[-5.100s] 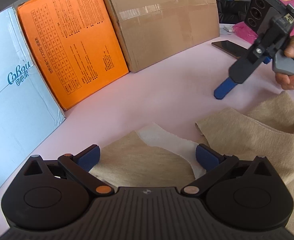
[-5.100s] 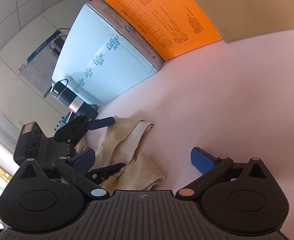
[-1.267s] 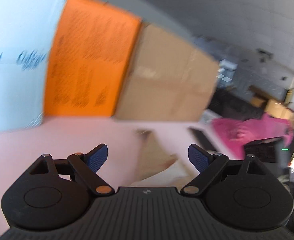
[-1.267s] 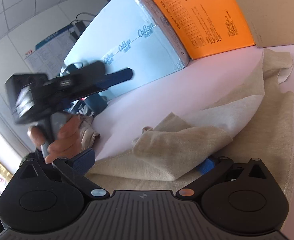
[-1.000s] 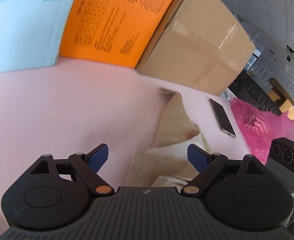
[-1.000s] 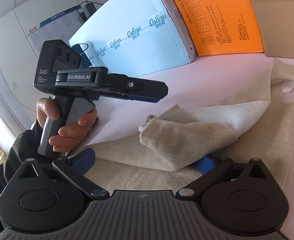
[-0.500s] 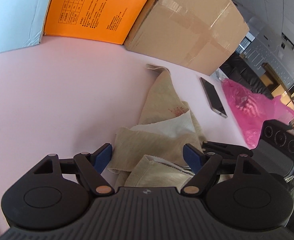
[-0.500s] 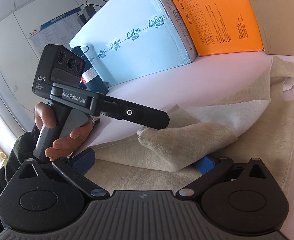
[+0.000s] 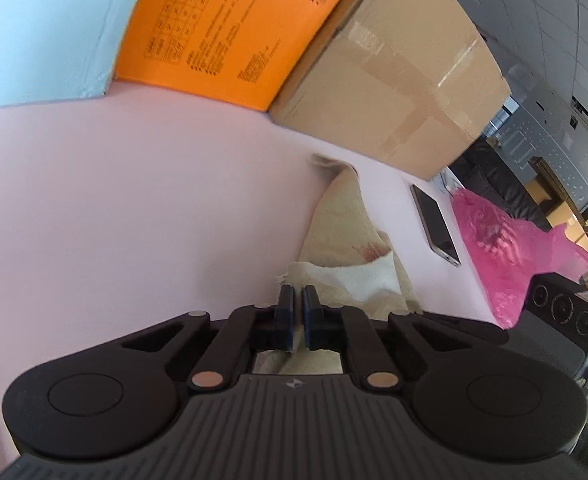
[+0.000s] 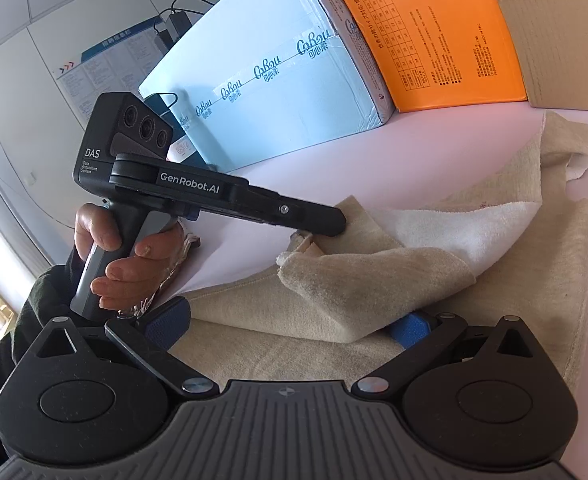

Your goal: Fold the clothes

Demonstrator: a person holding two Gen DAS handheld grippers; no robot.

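"GenRobot.AI" on left claw [image 10: 335,226], "CoRou" on blue box [image 10: 270,92]

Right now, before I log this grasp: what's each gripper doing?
Left gripper: shut on the beige garment's corner.
Right gripper: open, fingers apart, resting on the garment.

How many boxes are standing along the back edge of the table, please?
3, side by side: a light blue box at the left, an orange box in the middle, and a brown cardboard box at the right. Others may lie outside the views.
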